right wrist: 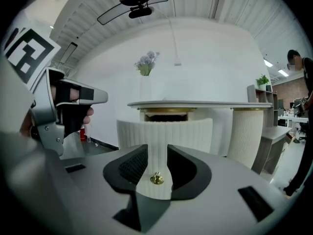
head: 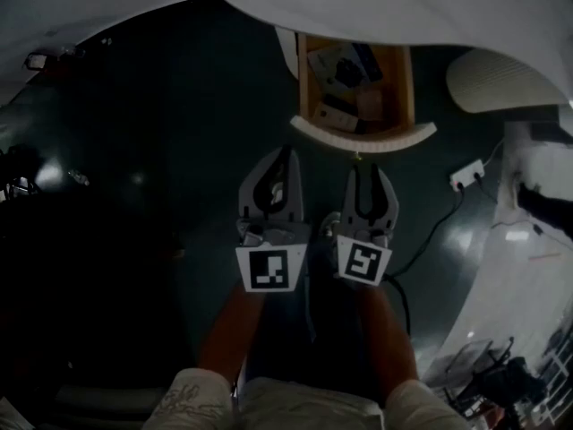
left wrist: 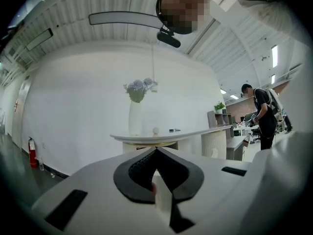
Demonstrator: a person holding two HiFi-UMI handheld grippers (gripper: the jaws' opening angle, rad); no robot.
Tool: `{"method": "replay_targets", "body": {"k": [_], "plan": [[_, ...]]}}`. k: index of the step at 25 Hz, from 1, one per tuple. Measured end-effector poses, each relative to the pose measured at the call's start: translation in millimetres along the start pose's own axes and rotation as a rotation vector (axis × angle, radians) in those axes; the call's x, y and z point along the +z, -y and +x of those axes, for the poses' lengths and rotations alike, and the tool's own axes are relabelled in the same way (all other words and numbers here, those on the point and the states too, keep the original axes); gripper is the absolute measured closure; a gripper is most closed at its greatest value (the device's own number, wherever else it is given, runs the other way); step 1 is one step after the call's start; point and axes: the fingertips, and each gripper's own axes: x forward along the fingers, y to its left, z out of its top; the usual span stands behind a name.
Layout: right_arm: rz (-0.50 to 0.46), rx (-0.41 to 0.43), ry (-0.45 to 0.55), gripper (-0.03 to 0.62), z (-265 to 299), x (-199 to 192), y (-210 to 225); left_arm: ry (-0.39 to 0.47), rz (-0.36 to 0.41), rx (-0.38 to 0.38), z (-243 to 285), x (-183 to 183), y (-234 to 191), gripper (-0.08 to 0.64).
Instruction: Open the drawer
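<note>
My right gripper (right wrist: 157, 153) is released, jaws wide apart. The small brass knob (right wrist: 156, 178) sits low between them, and nothing seems to touch it. The drawer (head: 362, 138) lies straight ahead of that tool, its curved front crosswise to the jaws. It already stands well out, contents showing. The left gripper (left wrist: 156, 151) is clenched on nothing, alongside and farther from the knob. I judge any further pull runs straight back along the right jaws.

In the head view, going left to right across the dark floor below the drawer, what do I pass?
left hand-held gripper → right hand-held gripper → white power strip
</note>
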Motion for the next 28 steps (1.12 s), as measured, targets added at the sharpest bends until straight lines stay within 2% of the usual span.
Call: {"method": "replay_targets", "body": {"k": [5, 13, 19, 28], "plan": [[-0.021, 0.002, 0.024, 0.482, -8.0, 55.3, 7.7, 0.011, -0.001, 0.014, -3.9, 43.0, -1.7, 0.565], [-0.037, -0.001, 0.130, 0.482, -23.0, 165.2, 32.9, 0.048, -0.005, 0.005, -0.4, 128.1, 7.2, 0.565], [-0.081, 0.043, 0.178, 0.482, -34.6, 233.3, 39.3, 0.058, 0.003, -0.036, 6.1, 182.3, 14.3, 0.565], [-0.096, 0.086, 0.241, 0.482, -48.1, 323.5, 40.4, 0.087, 0.020, -0.015, 0.5, 258.6, 4.8, 0.565]]}}
